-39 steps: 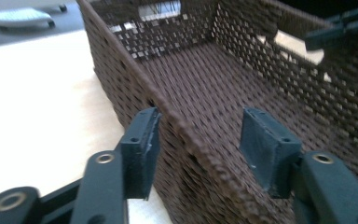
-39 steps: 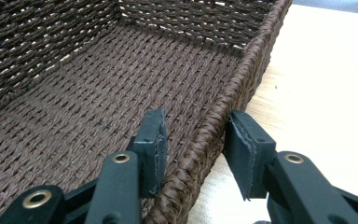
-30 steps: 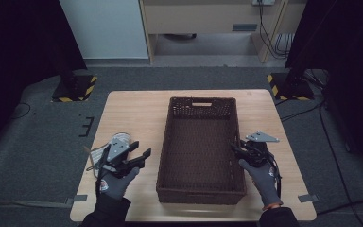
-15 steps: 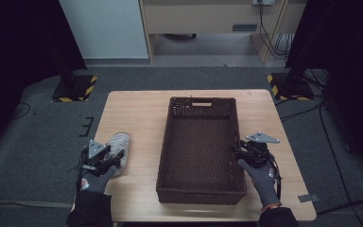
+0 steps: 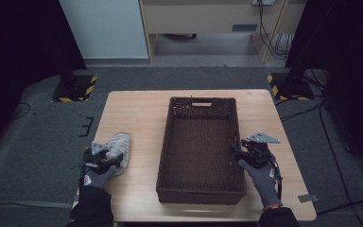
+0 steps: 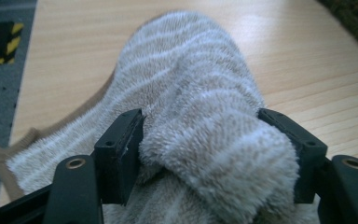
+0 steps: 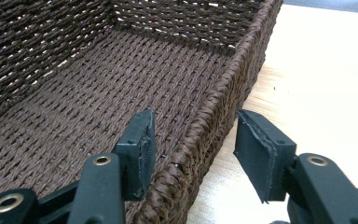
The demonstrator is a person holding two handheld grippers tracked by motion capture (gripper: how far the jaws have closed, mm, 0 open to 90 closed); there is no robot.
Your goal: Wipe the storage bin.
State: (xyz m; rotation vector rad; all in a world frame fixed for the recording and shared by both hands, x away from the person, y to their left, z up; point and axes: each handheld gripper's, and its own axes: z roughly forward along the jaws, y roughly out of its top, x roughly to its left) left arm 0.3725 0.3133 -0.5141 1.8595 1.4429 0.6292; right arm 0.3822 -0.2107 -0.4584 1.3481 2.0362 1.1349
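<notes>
Early going, by the look of things: nothing lifted yet, nothing delivered.

Far left: down over the sock [image 5: 118,146] with the left gripper [image 5: 105,158], near the left edge of the table [image 5: 137,109] and well apart from the basket [image 5: 201,101]. Spread wide at the jaws, having just been opening, with a thick fold of the sock between them. Brushing both pads, seemingly. Hard to say from so close and soft an angle whether pressed or merely touched, but judged not yet a grip.

About the sock itself: fluffy and thick, pale grey-white with faint beige stripes. Doubled over on itself, with a tan edge peeking out at the near end. Lying flat on the bare wood, long way running away from the person.

Centre: dark brown, woven, rectangular, with a handle slot cut in the far wall. Empty down to its woven floor.

Right: parked astride the basket's right rim with the right gripper [image 5: 238,152], one pad inside the wall, one outside over the wood. Spread at the jaws here too, having just been opening, with the rim between them and no squeeze on it.

Left to do, as judged: closing on the sock, raising it, carrying it rightward over the rim, letting go inside.
</notes>
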